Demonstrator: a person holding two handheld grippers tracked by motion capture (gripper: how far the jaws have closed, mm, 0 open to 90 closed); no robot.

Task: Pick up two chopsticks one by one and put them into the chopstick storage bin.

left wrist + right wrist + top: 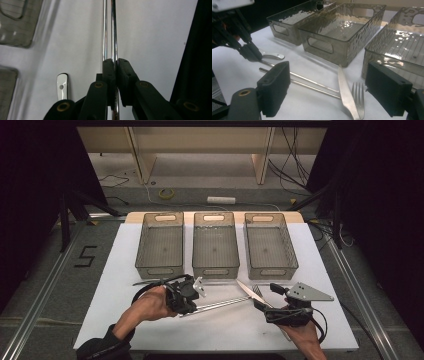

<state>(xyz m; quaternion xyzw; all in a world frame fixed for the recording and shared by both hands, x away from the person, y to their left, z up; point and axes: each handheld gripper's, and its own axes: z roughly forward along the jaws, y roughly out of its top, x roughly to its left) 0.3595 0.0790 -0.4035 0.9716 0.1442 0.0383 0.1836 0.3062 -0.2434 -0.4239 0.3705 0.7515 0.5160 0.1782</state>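
Two thin metal chopsticks lie side by side on the white table. My left gripper is shut on the end of one chopstick, and in the left gripper view that rod runs straight up from between the jaws of the left gripper. The other chopstick rests loose beside it. My right gripper stands open, and in its own view the right gripper has its jaws wide on either side of a knife and a fork.
Three empty smoky plastic bins stand in a row at the back: left bin, middle bin, right bin. A spoon handle lies near the left bin. The knife and fork lie before the right bin.
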